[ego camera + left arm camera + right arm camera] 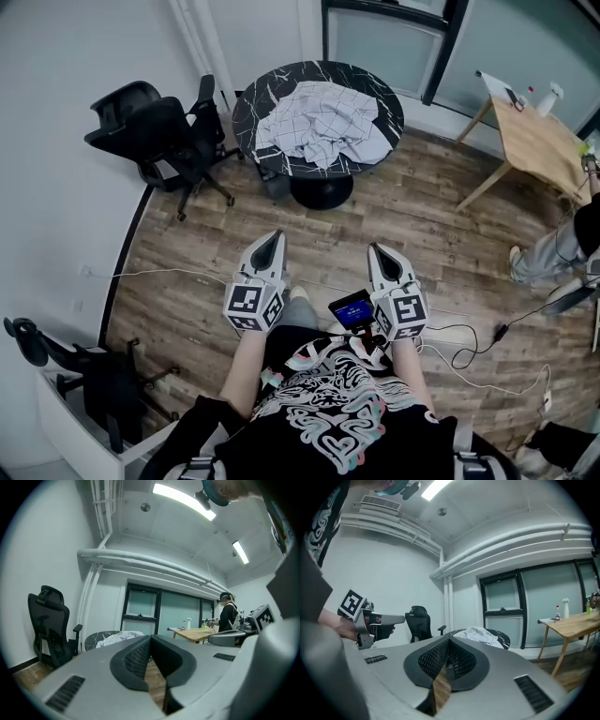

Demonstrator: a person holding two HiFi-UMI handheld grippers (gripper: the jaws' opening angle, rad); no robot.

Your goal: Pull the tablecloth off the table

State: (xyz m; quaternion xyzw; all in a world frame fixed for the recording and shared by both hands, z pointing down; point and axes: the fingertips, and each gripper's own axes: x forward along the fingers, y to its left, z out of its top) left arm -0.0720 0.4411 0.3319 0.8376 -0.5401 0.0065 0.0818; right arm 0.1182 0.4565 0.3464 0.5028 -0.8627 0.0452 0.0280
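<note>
A crumpled white checked tablecloth (322,122) lies heaped on a round black marble table (384,103) at the far middle of the room. It also shows in the left gripper view as the tablecloth (121,637) and in the right gripper view as the tablecloth (480,634). My left gripper (274,240) and right gripper (377,251) are held side by side in front of my body, well short of the table. Both are shut and hold nothing, as the left gripper (151,641) and right gripper (449,644) show up close.
A black office chair (159,136) stands left of the table by the wall. A wooden table (534,141) with bottles is at the far right, with a person (562,239) beside it. Cables (487,342) run over the wooden floor. Another black chair (84,375) is at the near left.
</note>
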